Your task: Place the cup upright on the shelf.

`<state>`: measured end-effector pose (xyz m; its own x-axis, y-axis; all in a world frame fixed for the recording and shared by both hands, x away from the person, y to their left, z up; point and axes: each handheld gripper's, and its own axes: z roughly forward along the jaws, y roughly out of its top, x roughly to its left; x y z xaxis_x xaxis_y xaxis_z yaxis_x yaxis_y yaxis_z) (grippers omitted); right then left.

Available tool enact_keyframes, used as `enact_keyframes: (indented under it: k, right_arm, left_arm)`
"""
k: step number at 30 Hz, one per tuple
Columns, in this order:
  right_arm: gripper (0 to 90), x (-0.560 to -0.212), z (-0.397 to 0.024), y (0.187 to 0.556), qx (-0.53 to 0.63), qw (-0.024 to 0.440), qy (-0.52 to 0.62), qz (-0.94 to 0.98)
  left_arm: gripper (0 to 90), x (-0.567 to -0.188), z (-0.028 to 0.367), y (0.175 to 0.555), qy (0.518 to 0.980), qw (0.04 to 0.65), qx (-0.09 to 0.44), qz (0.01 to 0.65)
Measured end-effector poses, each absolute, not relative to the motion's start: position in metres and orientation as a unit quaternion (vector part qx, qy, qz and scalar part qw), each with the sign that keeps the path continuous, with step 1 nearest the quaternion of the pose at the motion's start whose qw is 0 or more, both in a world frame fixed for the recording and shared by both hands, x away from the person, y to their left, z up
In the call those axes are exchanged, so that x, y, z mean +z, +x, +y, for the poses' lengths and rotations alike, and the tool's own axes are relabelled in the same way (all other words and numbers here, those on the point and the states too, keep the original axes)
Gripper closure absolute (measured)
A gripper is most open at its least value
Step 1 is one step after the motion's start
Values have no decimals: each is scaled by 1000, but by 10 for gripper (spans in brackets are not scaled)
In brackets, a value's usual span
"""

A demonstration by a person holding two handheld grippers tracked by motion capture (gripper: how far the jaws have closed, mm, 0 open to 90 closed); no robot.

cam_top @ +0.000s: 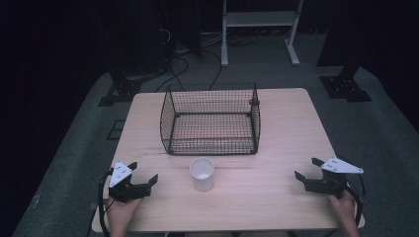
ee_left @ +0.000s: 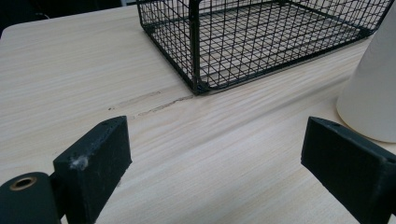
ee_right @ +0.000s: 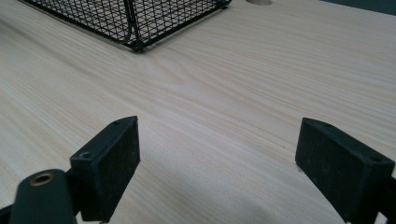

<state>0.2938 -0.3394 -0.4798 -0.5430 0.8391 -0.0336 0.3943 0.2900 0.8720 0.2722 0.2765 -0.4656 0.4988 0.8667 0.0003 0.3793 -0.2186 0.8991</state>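
— Both sets of tongs, left [cam_top: 143, 178] and right [cam_top: 307, 170], gape apart, holding nothing.
— The cup [cam_top: 202, 173] stands near the bench's [cam_top: 286, 128] front edge; a clumsy nudge might tip it against the basket [cam_top: 211, 120].

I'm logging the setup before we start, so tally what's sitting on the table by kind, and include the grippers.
Wire basket: 1, black, standing open side up, nothing visible inside.
Paper cup: 1, white, upright, just in front of the basket.
Grippers: 2, the left gripper and the right gripper, both with jaws apart and holding nothing.
Total: 4 things on the wooden table.
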Motion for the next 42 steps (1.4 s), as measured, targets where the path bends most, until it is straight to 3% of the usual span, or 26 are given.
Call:
enact_keyframes:
  k: [42]
  right_arm:
    - [131,-480,-338,294,433,254,405,764]
  left_arm:
    - [28,-443,243,267,763,479,250,354]
